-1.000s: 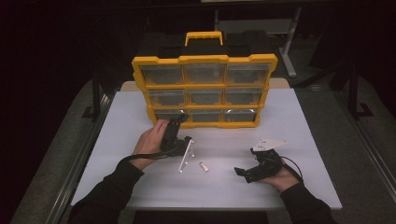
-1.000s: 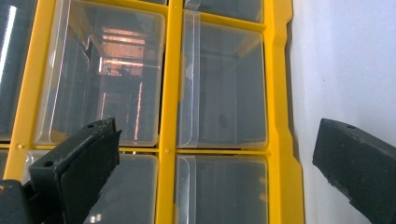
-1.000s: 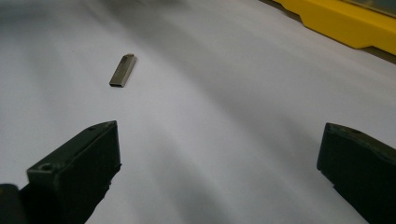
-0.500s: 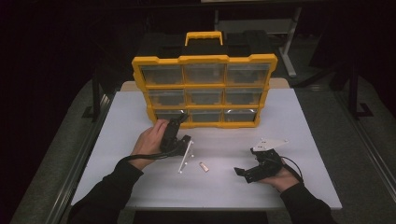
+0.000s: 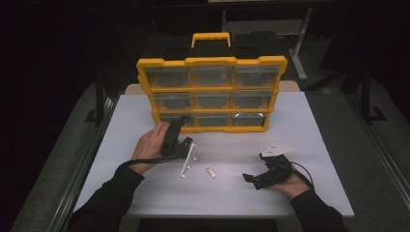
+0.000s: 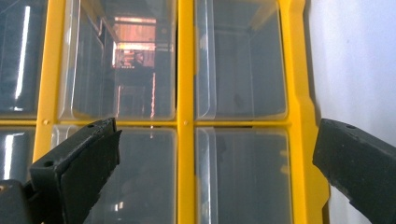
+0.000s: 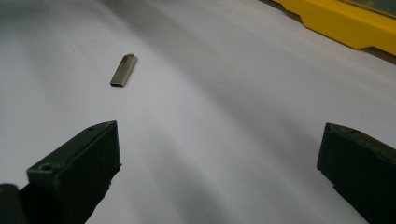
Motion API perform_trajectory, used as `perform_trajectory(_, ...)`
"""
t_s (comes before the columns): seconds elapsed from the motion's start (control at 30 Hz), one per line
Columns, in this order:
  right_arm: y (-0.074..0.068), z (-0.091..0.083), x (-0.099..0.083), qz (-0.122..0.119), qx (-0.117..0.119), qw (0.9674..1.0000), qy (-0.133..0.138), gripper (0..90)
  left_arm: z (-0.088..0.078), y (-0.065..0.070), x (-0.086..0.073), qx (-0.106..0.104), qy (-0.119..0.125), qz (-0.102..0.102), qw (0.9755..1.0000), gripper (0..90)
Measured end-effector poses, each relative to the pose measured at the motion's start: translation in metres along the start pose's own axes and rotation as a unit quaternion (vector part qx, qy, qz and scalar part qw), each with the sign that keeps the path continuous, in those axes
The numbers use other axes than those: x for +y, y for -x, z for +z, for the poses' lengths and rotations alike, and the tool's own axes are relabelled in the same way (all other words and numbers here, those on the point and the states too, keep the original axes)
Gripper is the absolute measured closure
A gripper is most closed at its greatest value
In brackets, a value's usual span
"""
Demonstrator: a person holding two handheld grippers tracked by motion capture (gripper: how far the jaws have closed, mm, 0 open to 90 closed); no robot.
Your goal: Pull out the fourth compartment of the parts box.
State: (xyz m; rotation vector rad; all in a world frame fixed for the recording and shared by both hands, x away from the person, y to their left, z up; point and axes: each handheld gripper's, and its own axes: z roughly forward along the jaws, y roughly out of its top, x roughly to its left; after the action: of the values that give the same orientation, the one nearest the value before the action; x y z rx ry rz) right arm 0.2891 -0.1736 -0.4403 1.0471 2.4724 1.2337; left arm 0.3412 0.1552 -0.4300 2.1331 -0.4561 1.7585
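White tabletop (image 5: 309, 121) lies under everything, with darkness all round it. At twelve o'clock stands my yellow drawer cabinet (image 5: 212, 94), three rows of clear drawers, handle up. My left gripper (image 5: 183, 120) is up at its bottom-left drawer (image 5: 172, 118), jaws spread wide and holding nothing; in the left gripper view the clear drawer fronts sit between them. My right gripper (image 5: 247, 178) rests at about five o'clock, jaws also wide apart and empty, aimed toward nine. Near the table's middle lies the small metal clip (image 5: 210, 172) (a flat grey sliver), well apart from both grippers. Its long axis runs roughly eleven to five in the high view.
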Motion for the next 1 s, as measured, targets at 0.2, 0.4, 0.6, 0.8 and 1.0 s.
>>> perform_trajectory(0.2, 0.0, 0.0, 0.0, 0.001, 0.0, 1.0, -0.001, 0.0, -0.002, -0.003, -0.005, 0.005, -0.01, 0.003, 0.9999, 0.3)
perform_trajectory(0.4, 0.0, 0.0, 0.0, 0.0, 0.0, 1.0, -0.001, 0.0, -0.003, -0.006, -0.01, 0.011, -0.019, 0.006, 0.9997, 0.3)
perform_trajectory(0.6, 0.0, 0.0, 0.0, 0.001, 0.0, 1.0, 0.0, 0.0, -0.004, -0.009, -0.016, 0.019, -0.024, 0.002, 0.9995, 0.3)
perform_trajectory(0.8, 0.0, 0.0, 0.0, 0.001, 0.0, 1.0, 0.0, 0.0, -0.006, -0.012, -0.021, 0.023, -0.034, 0.003, 0.9991, 0.3)
perform_trajectory(1.0, 0.0, 0.0, 0.0, 0.0, 0.0, 1.0, 0.0, 0.0, -0.006, -0.015, -0.025, 0.029, -0.038, 0.0, 0.9989, 0.4)
